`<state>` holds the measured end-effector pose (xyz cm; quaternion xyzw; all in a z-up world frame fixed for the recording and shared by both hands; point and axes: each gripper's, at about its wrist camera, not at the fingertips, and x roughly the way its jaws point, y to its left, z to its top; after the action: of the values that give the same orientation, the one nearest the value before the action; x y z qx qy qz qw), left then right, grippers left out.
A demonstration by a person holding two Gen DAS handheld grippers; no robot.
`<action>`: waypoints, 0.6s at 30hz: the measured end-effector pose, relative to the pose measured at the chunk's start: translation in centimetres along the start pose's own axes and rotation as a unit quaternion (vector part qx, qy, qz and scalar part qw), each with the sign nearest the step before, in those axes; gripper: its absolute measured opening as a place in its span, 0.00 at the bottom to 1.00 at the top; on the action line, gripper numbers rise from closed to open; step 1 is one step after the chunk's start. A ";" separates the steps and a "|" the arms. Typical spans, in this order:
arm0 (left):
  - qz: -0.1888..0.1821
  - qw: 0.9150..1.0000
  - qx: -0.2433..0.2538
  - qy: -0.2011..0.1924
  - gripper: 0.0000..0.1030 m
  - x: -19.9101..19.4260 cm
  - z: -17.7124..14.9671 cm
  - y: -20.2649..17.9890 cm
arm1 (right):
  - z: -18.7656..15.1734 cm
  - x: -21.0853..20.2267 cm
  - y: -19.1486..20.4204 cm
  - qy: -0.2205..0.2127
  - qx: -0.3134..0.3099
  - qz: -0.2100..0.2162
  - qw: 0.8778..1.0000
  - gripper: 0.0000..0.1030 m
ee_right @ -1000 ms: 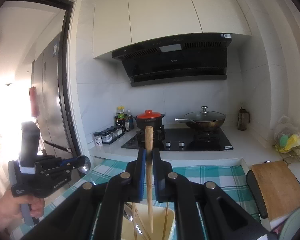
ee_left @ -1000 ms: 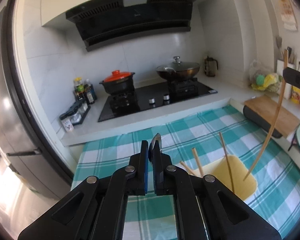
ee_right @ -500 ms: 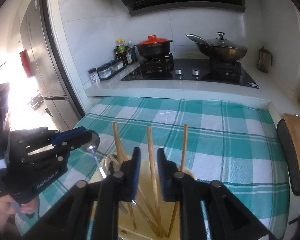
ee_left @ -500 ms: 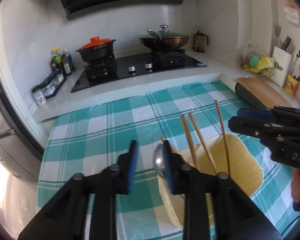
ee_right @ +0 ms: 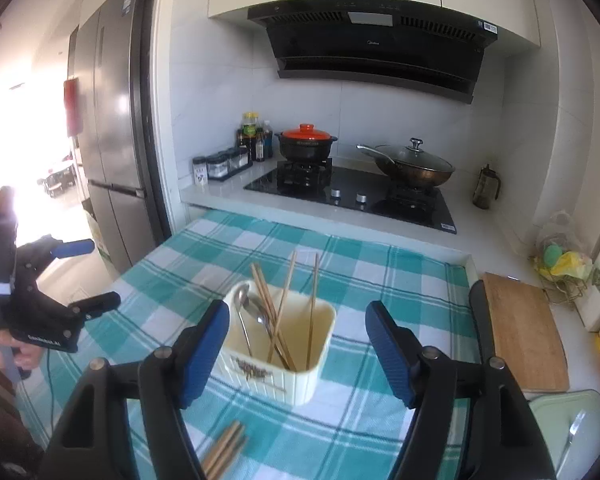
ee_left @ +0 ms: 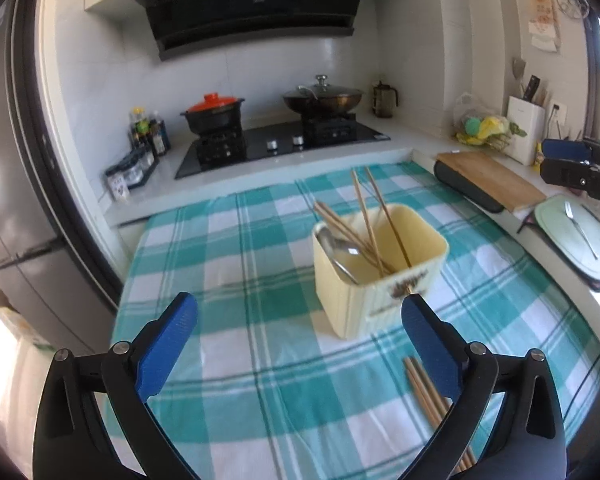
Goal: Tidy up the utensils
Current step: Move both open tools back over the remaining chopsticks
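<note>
A cream utensil holder (ee_left: 380,280) (ee_right: 284,344) stands on the checked cloth. It holds several wooden chopsticks (ee_left: 370,220) (ee_right: 284,300) and metal spoons (ee_left: 336,246) (ee_right: 252,308). More chopsticks (ee_left: 432,404) (ee_right: 224,450) lie on the cloth in front of it. My left gripper (ee_left: 300,324) is open and empty, pulled back from the holder; it also shows at the left of the right wrist view (ee_right: 88,274). My right gripper (ee_right: 298,336) is open and empty above the holder's near side; it shows at the right edge of the left wrist view (ee_left: 572,168).
A pale green tray (ee_left: 576,236) (ee_right: 564,432) with a fork (ee_left: 580,230) sits at the right, beside a wooden cutting board (ee_left: 488,178) (ee_right: 524,332). The stove (ee_left: 276,146) with a red-lidded pot (ee_right: 306,144) and a wok (ee_right: 414,168) is behind the cloth. A fridge (ee_right: 112,140) stands left.
Both grippers let go of their utensils into the holder, opened wide and drew back up and away. The spoon and the chopstick now rest in the holder.
</note>
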<state>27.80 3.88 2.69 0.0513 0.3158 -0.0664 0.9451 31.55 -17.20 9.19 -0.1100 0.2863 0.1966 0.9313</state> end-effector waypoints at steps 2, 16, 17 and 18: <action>-0.022 0.999 -0.023 0.023 0.99 -0.5 -3.2 -0.7 | -3.1 -1.0 0.9 0.012 -0.012 -0.014 1.000 0.70; -0.039 0.991 -0.114 0.065 0.99 -2.1 -17.8 -7.2 | -25.7 -4.5 7.1 0.083 0.103 -0.052 0.990 0.70; -0.042 0.990 -0.117 0.065 0.99 -2.2 -17.8 -7.5 | -26.4 -4.5 7.4 0.086 0.106 -0.048 0.989 0.70; -0.043 0.990 -0.118 0.066 0.99 -2.2 -17.9 -7.8 | -26.8 -4.7 7.7 0.083 0.108 -0.046 0.990 0.70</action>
<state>14.27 -1.09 -10.65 -0.0701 0.3852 -0.0656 0.9178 11.59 -20.20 -10.58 -0.0379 0.3765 0.1121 0.9188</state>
